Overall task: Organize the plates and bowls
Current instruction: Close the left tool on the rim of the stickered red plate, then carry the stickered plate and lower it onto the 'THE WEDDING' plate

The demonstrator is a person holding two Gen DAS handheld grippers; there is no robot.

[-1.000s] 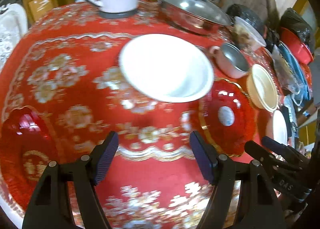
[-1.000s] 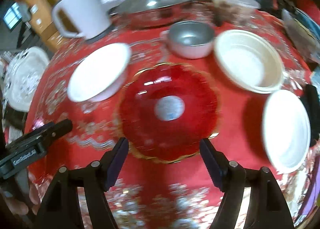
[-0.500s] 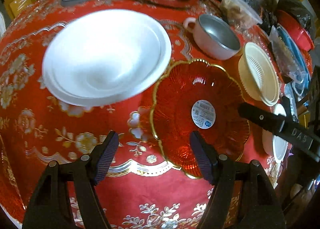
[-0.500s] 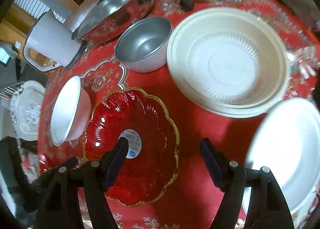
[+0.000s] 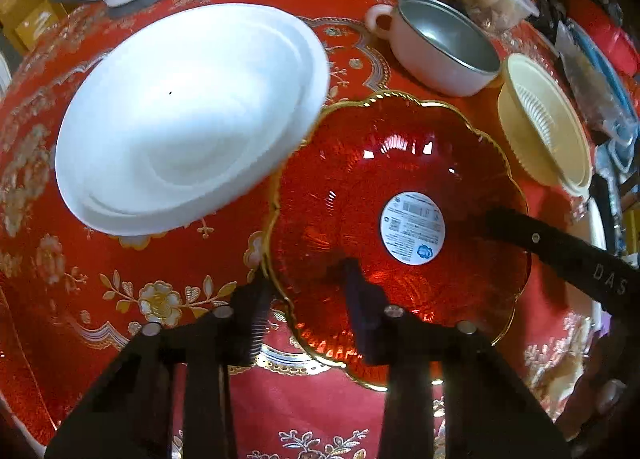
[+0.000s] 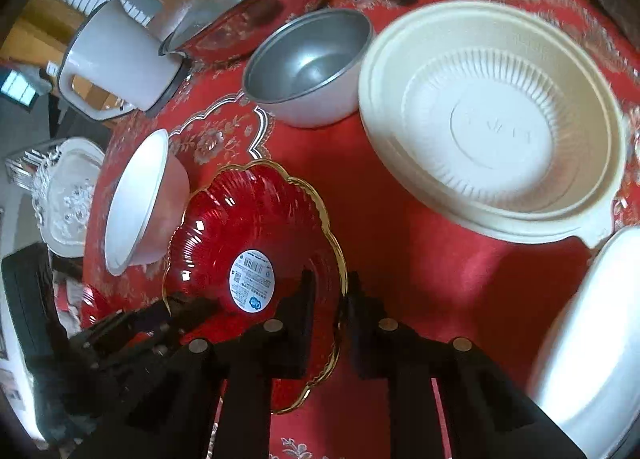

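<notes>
Both jaws pinch opposite rims of the red glass plate (image 5: 400, 187): left gripper (image 5: 308, 299) near a white bowl (image 5: 188, 115), right gripper (image 6: 330, 299) opposite.

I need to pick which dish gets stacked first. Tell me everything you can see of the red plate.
The red plate looks like translucent ribbed glass or plastic with a scalloped gold rim and a round white barcode sticker at its centre. It sits on the red tablecloth beside the white bowl. The left claw and right claw each pinch its rim.
</notes>
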